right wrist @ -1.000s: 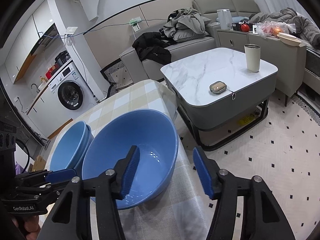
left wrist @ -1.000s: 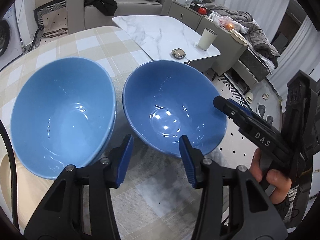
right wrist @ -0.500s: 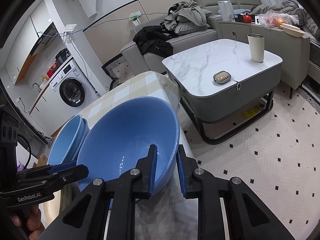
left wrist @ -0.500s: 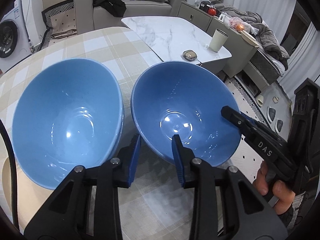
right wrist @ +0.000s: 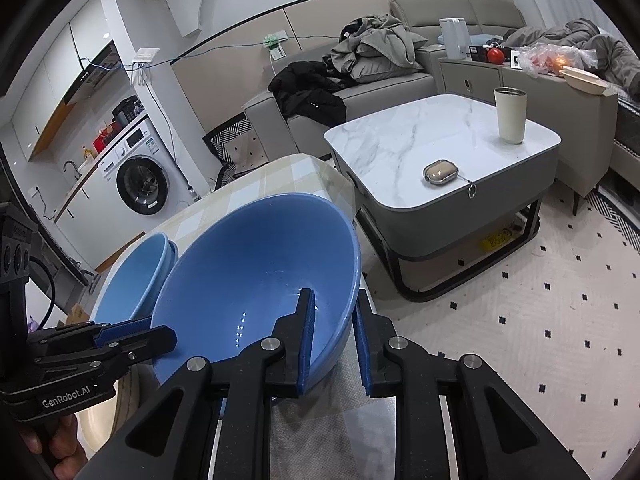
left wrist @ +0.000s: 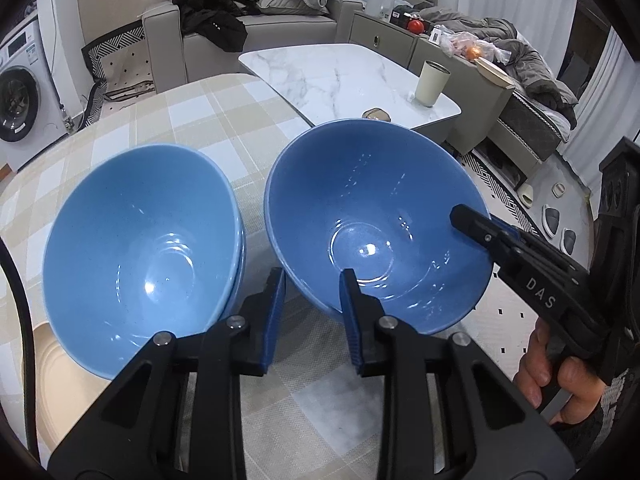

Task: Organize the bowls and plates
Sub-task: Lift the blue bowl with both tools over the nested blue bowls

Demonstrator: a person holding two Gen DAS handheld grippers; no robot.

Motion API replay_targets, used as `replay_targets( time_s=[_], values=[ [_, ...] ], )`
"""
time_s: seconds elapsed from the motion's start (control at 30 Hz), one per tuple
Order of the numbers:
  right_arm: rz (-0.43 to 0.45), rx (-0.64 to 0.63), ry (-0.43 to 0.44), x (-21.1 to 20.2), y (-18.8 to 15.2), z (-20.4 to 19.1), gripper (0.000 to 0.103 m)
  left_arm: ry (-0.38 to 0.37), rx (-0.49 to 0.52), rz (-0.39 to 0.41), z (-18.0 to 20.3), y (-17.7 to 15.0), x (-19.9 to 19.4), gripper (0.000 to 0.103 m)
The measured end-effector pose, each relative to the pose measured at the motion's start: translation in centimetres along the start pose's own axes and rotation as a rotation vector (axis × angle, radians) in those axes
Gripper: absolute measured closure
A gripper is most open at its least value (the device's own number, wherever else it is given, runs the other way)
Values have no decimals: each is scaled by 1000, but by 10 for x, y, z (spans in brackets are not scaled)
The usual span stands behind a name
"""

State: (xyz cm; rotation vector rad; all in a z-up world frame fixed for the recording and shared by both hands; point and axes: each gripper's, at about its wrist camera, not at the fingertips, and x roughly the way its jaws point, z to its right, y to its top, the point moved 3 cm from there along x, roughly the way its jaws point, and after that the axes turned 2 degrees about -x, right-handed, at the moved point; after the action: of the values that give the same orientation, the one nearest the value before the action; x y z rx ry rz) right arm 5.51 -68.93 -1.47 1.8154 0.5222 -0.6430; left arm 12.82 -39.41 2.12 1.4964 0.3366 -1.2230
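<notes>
A darker blue bowl (left wrist: 376,216) sits near the right edge of the checked table (left wrist: 208,120). My left gripper (left wrist: 314,300) is shut on its near rim. My right gripper (right wrist: 334,332) is shut on its right rim; it also shows in the left wrist view (left wrist: 480,224). The same bowl fills the middle of the right wrist view (right wrist: 248,280). A stack of lighter blue bowls (left wrist: 140,240) stands just left of it, also seen in the right wrist view (right wrist: 136,276). A cream plate (left wrist: 52,376) lies partly under the stack.
The table edge runs just right of the held bowl. Beyond it stands a marble coffee table (left wrist: 348,76) with a cup (left wrist: 432,82) and a small case (right wrist: 440,172). A sofa with clothes (left wrist: 280,4) and a washing machine (right wrist: 140,176) stand farther back.
Both grippers were open a second ago and have closed onto the rim of the darker bowl. The bowl now sits higher and tilted in the views.
</notes>
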Motion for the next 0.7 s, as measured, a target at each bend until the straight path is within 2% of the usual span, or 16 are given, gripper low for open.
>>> replay_targets(
  time_s=[0.7],
  values=[
    [124,-28,-1,-57,19,-14,83,-30,40,122,16,0,-83,78]
  ],
)
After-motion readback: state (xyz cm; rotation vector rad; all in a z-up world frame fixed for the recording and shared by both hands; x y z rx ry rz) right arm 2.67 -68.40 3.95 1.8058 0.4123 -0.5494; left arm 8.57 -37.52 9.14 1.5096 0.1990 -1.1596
